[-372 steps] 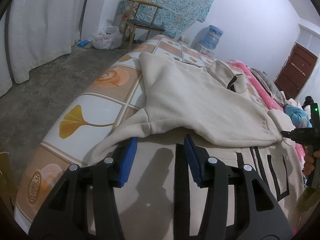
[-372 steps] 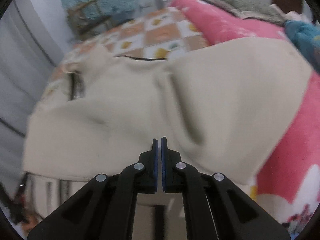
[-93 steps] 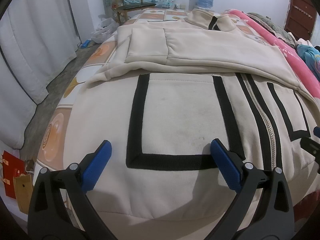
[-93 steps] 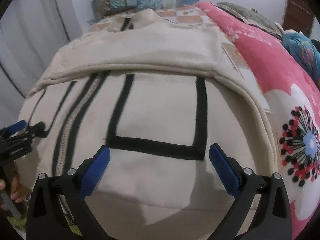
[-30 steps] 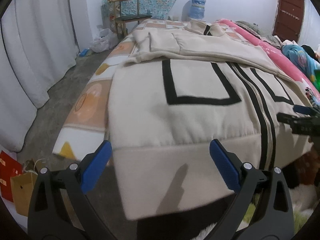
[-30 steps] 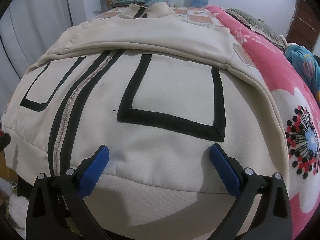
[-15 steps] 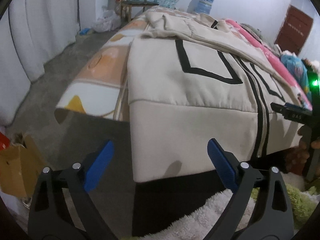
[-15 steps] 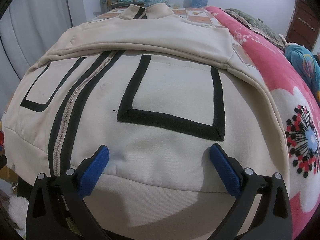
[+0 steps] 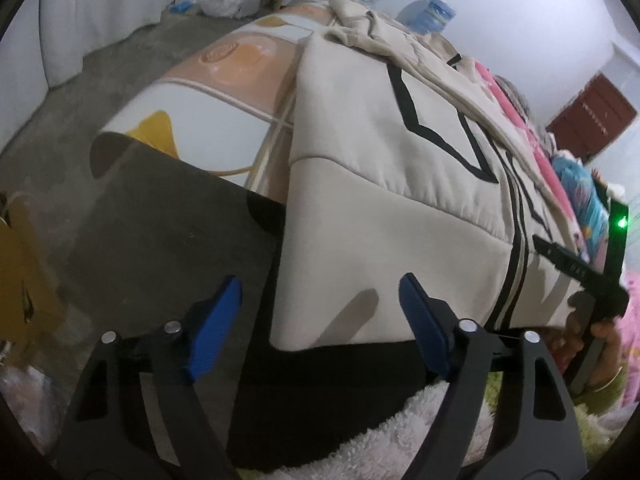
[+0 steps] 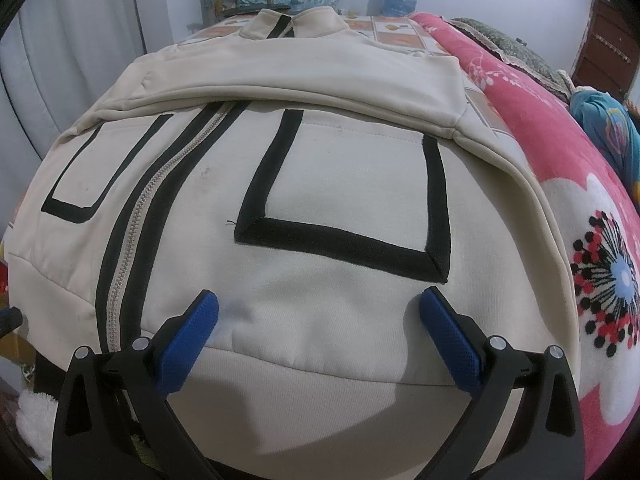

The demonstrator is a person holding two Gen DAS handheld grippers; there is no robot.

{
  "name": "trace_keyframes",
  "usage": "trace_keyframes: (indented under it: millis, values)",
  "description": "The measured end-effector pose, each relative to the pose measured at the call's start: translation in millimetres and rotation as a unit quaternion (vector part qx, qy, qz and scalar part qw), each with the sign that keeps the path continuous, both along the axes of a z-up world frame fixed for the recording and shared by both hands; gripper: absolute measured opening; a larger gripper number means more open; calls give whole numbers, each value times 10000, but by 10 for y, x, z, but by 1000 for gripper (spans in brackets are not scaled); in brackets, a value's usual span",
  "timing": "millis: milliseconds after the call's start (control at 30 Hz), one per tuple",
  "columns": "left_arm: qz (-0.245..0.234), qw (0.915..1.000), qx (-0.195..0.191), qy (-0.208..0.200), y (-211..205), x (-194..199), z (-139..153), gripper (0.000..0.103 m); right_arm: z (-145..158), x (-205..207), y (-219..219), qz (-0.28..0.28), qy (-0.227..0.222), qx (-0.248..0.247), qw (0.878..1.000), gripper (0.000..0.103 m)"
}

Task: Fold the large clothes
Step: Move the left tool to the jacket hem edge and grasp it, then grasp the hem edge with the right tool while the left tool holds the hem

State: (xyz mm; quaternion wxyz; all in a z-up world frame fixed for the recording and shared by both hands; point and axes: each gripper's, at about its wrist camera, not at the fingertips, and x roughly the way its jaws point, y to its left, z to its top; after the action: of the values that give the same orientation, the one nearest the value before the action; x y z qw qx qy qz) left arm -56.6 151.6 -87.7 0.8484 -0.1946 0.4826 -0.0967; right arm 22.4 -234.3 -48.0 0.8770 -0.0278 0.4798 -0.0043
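Straddling the lower left corner of the cream zip jacket (image 9: 384,184), the left claw (image 9: 320,320) stands with its blue pads apart; its jaws have just been closing, and the hem band's corner lies between them, not yet pressed by either pad. Past the claw, the jacket lies flat on the bed (image 9: 208,120), front up, with its sleeves folded across the chest at the far end and the hem hanging over the near edge. To that claw's right, a hand grips the other tool at the hem's opposite end. The right claw (image 10: 320,332) hangs wide apart over the hem band on its own side, holding nothing; ahead of it run the black-trimmed pocket (image 10: 344,200) and, to its left, the zipper (image 10: 132,240), while a pink floral blanket (image 10: 580,240) lies just to its right. Step in hand, as judged: taking hold of the hem corners for the bottom-to-collar fold. The next move calls for both claws to pinch through all layers at matching points, then lift and carry the hem evenly toward the collar (image 10: 296,20).
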Motion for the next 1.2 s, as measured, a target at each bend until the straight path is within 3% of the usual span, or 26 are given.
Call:
trace_keyframes:
  millis: [133, 267, 500, 767, 967, 1200]
  values:
    - [-98, 9999, -101, 9, -49, 69, -28, 71, -2, 1, -1, 1, -1, -1, 10000, 98]
    - [-243, 9997, 53, 14, -165, 121, -43, 66, 1, 1, -6, 5, -3, -5, 10000, 98]
    - [-456, 9932, 1071, -24, -437, 137, 13, 51, 0, -3, -7, 0, -20, -9, 10000, 98]
    - [-732, 9742, 2126, -199, -702, 96, 113, 42, 46, -46, -90, 22, 92, 254, 9996, 97]
    - [-729, 9729, 2189, -155, -671, 87, 136, 42, 196, -271, -354, 70, 182, 744, 9970, 97]
    - [-757, 9726, 2195, -82, -689, 109, 115, 42, 214, -536, -572, -59, 480, 347, 9982, 97]
